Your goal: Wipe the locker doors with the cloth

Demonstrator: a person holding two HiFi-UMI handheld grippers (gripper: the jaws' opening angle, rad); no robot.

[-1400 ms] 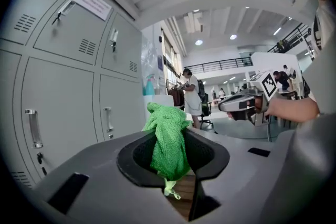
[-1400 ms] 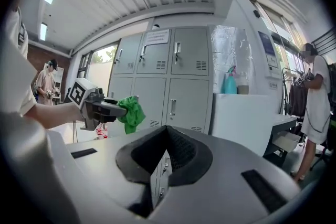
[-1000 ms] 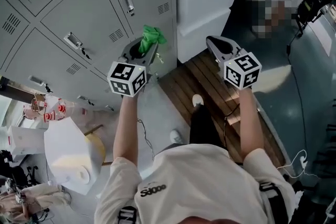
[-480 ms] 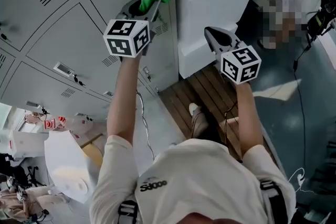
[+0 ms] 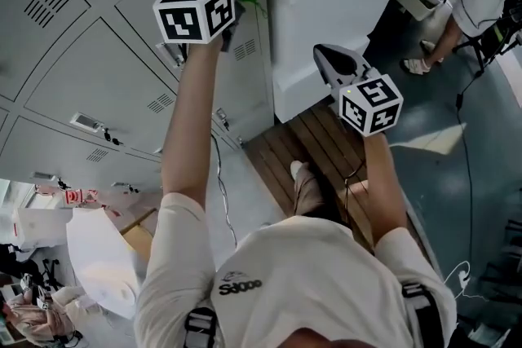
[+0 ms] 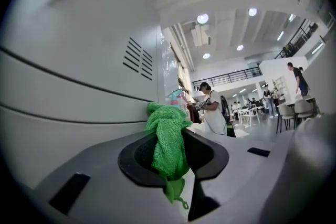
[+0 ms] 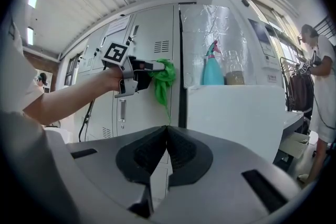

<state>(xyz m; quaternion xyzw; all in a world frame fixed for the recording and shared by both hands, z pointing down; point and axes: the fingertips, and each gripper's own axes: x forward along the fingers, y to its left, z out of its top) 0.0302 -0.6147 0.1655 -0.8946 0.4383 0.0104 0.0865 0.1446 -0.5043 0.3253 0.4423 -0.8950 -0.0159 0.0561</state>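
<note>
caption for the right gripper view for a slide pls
Shut, empty right gripper in front; beyond it the left gripper holds a green cloth at a grey locker door.

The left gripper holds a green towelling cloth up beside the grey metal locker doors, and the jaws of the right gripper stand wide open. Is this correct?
Not quite. The right gripper is shut: its jaws meet with nothing between them, as the right gripper view shows. The rest holds: the left gripper grips the green towelling cloth beside the grey metal locker doors.
</note>
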